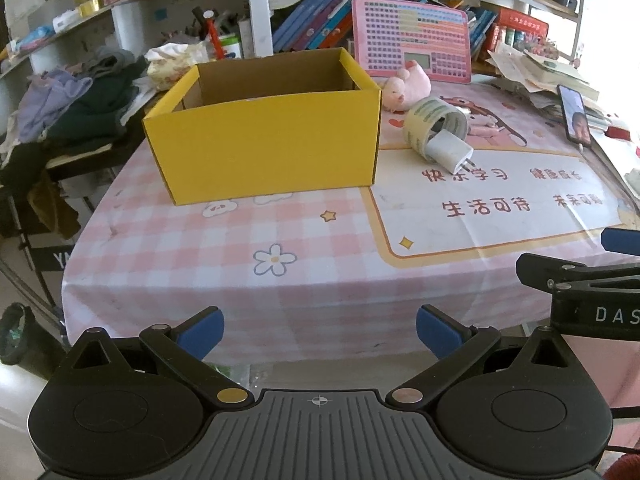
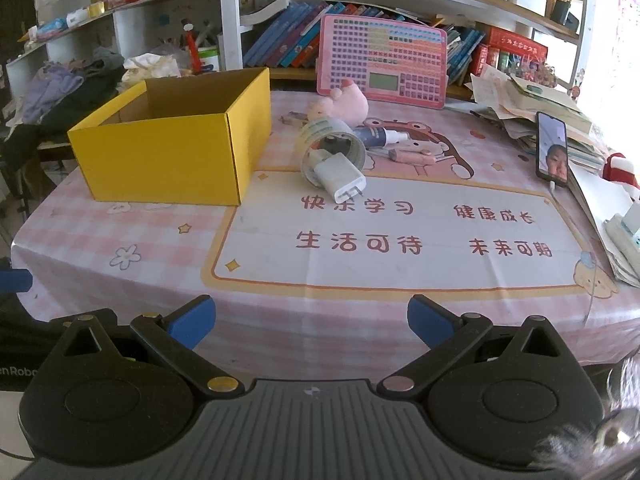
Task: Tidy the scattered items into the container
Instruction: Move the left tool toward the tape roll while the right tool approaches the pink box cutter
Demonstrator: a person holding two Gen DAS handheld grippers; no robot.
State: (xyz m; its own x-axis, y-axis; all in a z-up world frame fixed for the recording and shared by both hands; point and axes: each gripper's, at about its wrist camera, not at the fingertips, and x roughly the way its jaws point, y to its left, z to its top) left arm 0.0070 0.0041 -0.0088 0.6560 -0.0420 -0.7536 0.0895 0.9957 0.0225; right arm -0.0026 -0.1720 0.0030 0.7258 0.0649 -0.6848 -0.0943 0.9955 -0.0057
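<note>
Both grippers are hanging back at the near edge of the table (image 2: 360, 320), well apart from everything. The left gripper (image 1: 320, 330) is sitting with its blue pads spread wide and nothing between them. Same deal with the right gripper (image 2: 311, 320): fingers apart, gripping nothing.

The yellow box (image 2: 168, 156) is the landmark here. It's standing open-topped on the pink checked cloth, and from what's showing inside it's just bare cardboard walls; can't see the floor of it.

The scattered stuff is all lying to the right of the box, none of it in the box. Closest is a tape roll (image 2: 332, 148) lying on its side just beside the box's right wall. A white charger (image 2: 340, 180) is sticking out of the roll's opening, prongs pointing toward the camera. Behind the roll, farther from the box, a small spray bottle (image 2: 378, 136) is lying down, and a pinkish pen-like thing (image 2: 412, 156) is lying just right of the roll. A pink plush (image 2: 344, 104) is sitting behind all that, near the box's back right corner, in front of a pink keyboard toy (image 2: 382, 60) leaning on the bookshelf.

Way off to the right of the box, a phone (image 2: 552, 148) is propped up with its screen lit, beside a messy stack of papers (image 2: 532, 108). Clothes are piling up left of the box.
</note>
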